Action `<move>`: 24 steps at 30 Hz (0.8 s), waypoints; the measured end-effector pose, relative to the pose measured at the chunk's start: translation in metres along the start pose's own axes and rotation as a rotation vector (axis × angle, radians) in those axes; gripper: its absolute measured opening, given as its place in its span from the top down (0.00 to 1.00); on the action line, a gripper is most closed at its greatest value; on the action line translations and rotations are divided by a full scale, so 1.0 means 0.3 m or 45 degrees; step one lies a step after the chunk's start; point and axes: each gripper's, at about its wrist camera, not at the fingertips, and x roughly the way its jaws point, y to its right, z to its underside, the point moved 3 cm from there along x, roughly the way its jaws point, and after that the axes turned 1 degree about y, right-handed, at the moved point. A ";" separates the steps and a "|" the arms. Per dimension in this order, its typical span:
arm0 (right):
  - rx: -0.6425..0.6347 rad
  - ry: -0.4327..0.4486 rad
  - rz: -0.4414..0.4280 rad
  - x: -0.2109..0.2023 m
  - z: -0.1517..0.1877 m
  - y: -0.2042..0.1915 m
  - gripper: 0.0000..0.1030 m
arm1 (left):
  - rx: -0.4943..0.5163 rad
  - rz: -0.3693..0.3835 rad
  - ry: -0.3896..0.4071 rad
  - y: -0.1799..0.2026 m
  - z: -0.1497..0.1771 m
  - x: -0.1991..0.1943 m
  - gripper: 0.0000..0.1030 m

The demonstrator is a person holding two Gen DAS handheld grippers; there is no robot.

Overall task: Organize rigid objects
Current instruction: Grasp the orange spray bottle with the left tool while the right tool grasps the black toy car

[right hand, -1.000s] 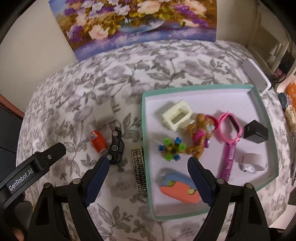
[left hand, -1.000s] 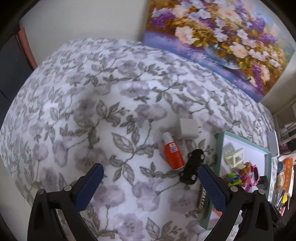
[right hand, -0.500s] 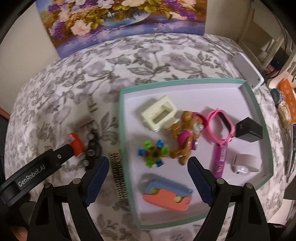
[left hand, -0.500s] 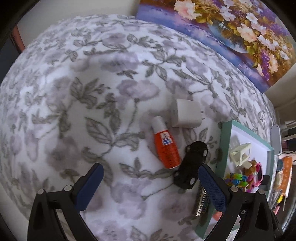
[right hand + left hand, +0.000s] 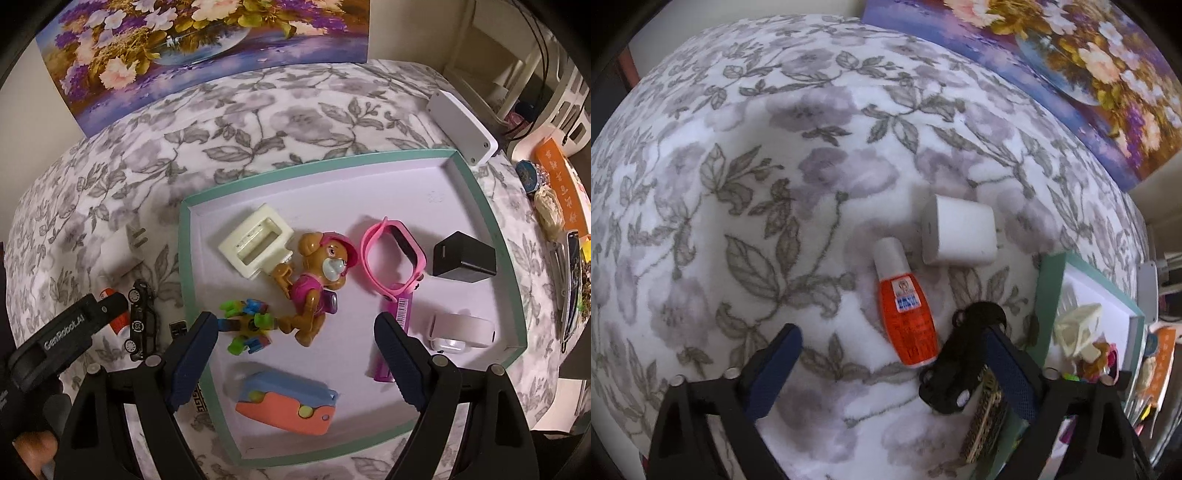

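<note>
Pickup stage, by my reading: left gripper (image 5: 892,363) hung low over the floral cloth, fingers wide apart, orange bottle (image 5: 906,317) between them and black toy car (image 5: 960,360) against its right finger. Right gripper (image 5: 295,354) waited with fingers spread and nothing held, above the teal tray (image 5: 480,206). Next move likely called for centring on one item before closing.

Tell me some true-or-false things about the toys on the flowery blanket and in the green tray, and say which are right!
1. The pink watch lies inside the tray. True.
2. The black toy car is in the tray. False: it lies on the blanket, beside the orange bottle.
3. The left gripper is shut on the orange bottle. False: it is open and holds nothing.
4. The white charger lies on the blanket, outside the tray. True.
5. The right gripper is holding the toy dog. False: it is open above the tray.
</note>
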 end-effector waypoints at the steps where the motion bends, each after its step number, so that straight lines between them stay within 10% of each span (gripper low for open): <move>1: 0.002 -0.004 -0.002 0.003 -0.001 0.001 0.15 | 0.001 -0.007 0.004 -0.002 -0.005 0.003 0.15; 16: -0.016 0.030 -0.079 -0.015 -0.011 -0.039 0.16 | 0.142 -0.048 0.033 0.068 -0.012 0.031 0.65; 24: -0.050 0.042 -0.164 -0.025 -0.005 -0.127 0.22 | 0.099 -0.050 0.019 -0.004 0.000 0.013 0.65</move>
